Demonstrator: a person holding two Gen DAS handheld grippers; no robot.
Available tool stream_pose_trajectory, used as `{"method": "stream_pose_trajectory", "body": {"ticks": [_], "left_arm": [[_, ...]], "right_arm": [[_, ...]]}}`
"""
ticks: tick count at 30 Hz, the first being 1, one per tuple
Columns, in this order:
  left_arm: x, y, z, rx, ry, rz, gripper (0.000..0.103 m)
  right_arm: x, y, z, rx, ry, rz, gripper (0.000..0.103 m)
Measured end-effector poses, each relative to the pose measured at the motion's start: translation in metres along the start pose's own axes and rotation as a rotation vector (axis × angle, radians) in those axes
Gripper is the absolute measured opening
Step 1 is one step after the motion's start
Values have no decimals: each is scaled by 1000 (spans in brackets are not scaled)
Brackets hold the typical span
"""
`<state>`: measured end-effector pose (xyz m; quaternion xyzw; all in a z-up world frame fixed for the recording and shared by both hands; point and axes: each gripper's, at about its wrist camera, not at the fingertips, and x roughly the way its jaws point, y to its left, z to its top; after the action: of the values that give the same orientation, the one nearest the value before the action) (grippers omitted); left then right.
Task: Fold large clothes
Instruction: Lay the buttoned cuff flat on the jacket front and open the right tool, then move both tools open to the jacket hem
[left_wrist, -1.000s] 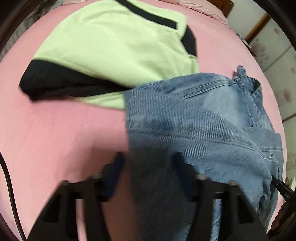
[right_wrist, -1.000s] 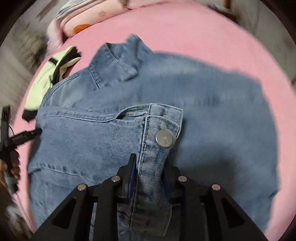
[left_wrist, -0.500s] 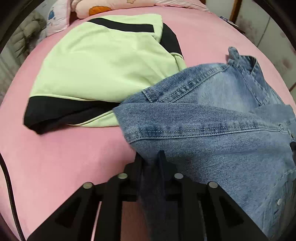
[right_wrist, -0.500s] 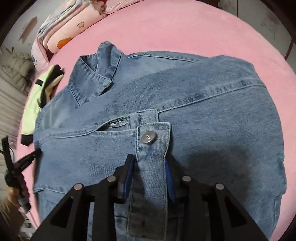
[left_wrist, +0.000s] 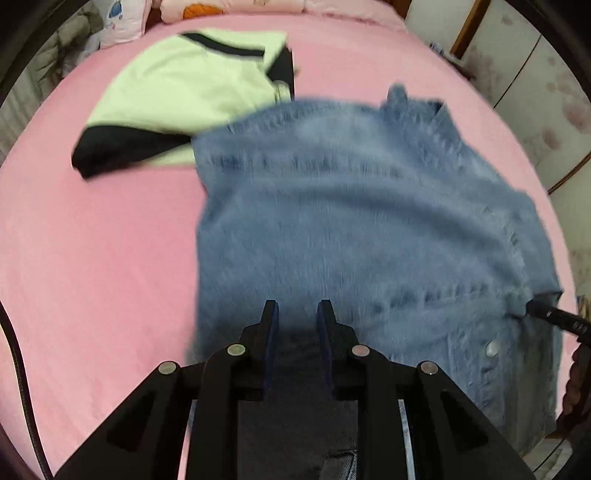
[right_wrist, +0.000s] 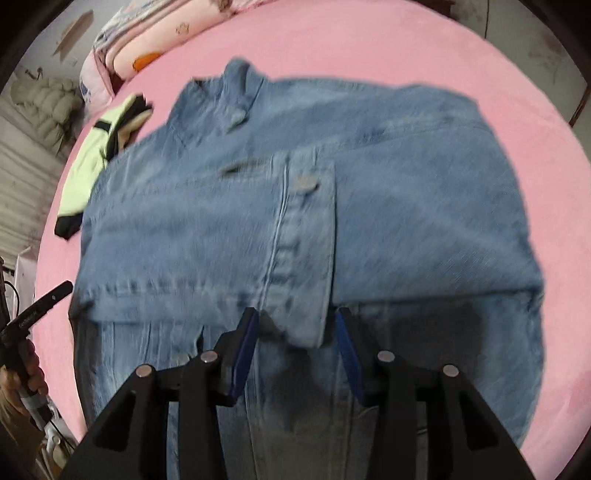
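Observation:
A blue denim jacket (left_wrist: 362, 214) lies on the pink bed, its sleeves folded across its body; it also shows in the right wrist view (right_wrist: 406, 192). My left gripper (left_wrist: 295, 314) sits over the jacket's near left edge, fingers slightly apart with dark denim between them. My right gripper (right_wrist: 295, 321) is open, its fingers either side of the buttoned sleeve cuff (right_wrist: 306, 251), not clamping it. Both views are motion-blurred.
A light green and black garment (left_wrist: 184, 96) lies folded at the far left of the pink bed (left_wrist: 92, 258). Pink pillows (right_wrist: 155, 40) are at the head. A wall and wooden frame stand at the right.
Both grippers have opened and released the denim: the left let go of the edge, the right of the cuff. The folded sleeves now lie on the jacket, and both grippers have drawn back.

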<state>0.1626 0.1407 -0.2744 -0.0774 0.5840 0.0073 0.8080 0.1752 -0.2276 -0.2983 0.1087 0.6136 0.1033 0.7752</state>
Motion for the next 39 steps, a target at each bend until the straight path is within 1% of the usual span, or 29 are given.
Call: {"method": "stream_pose_trajectory", "body": {"ticks": [2, 4, 6, 7, 8, 9, 10, 11, 12, 13, 14, 15, 17, 19, 21, 23, 24, 25, 26, 28, 29, 30, 32, 35, 36, 39], "left_arm": [[6, -1, -6, -38, 2, 3, 20], [12, 2, -6, -73, 4, -2, 20], [14, 5, -7, -97, 2, -5, 20], [15, 7, -7, -98, 2, 1, 20], [16, 8, -8, -96, 0, 9, 20], [17, 7, -6, -95, -1, 15, 20], [17, 6, -7, -93, -5, 28, 20], [17, 6, -7, -89, -8, 40, 20], [17, 5, -7, -87, -11, 49, 20], [20, 3, -5, -90, -13, 56, 20], [20, 2, -5, -97, -17, 66, 20], [22, -1, -4, -100, -21, 77, 20], [26, -4, -6, -101, -29, 105, 20], [30, -9, -7, -90, -32, 134, 20], [33, -16, -9, -55, -38, 183, 20], [32, -23, -10, -16, -39, 233, 22], [30, -26, -9, -10, -34, 248, 28], [26, -27, -8, -14, -22, 263, 38], [21, -27, -8, -29, -14, 268, 44], [6, -27, -10, -66, -16, 268, 63], [-5, -27, -11, -94, -18, 257, 67], [-15, -27, -13, -118, -24, 251, 70], [-39, -31, -17, -161, -38, 242, 70], [-76, -43, -24, -202, -59, 230, 71], [-90, -49, -26, -210, -68, 222, 73], [-129, -64, -31, -205, -91, 202, 77]], "right_arm": [[10, -10, 2, 74, 23, 77, 43], [17, -20, 4, 123, 24, 133, 45], [18, -28, 4, 146, 22, 162, 40], [16, -29, 3, 131, 12, 162, 35], [7, -26, 2, 83, -29, 132, 29], [-3, -18, 1, 21, -75, 99, 27], [-9, -11, 2, -25, -103, 75, 22], [-17, 0, 3, -89, -149, -1, 4], [-22, 7, 4, -147, -191, -78, 3], [-22, 11, 8, -180, -216, -106, 3], [-20, 11, 11, -194, -220, -118, 3], [-15, 10, 13, -198, -206, -123, 3], [1, 6, 15, -205, -151, -139, 4], [8, 2, 13, -204, -133, -142, 4], [7, 0, 12, -195, -129, -136, 6], [4, -4, 14, -163, -104, -115, 10], [3, -4, 15, -150, -88, -104, 11], [-1, -6, 14, -135, -71, -78, 13], [-6, -7, 14, -129, -65, -58, 14], [-19, -5, 11, -144, -67, -44, 16], [-25, -2, 10, -158, -64, -49, 19], [-33, 1, 8, -177, -59, -58, 21], [-46, 4, 7, -191, -46, -50, 27], [-74, 8, 5, -196, -42, -8, 27], [-85, 9, 5, -197, -43, 4, 27], [-123, 14, 5, -212, -70, 18, 27]]}}
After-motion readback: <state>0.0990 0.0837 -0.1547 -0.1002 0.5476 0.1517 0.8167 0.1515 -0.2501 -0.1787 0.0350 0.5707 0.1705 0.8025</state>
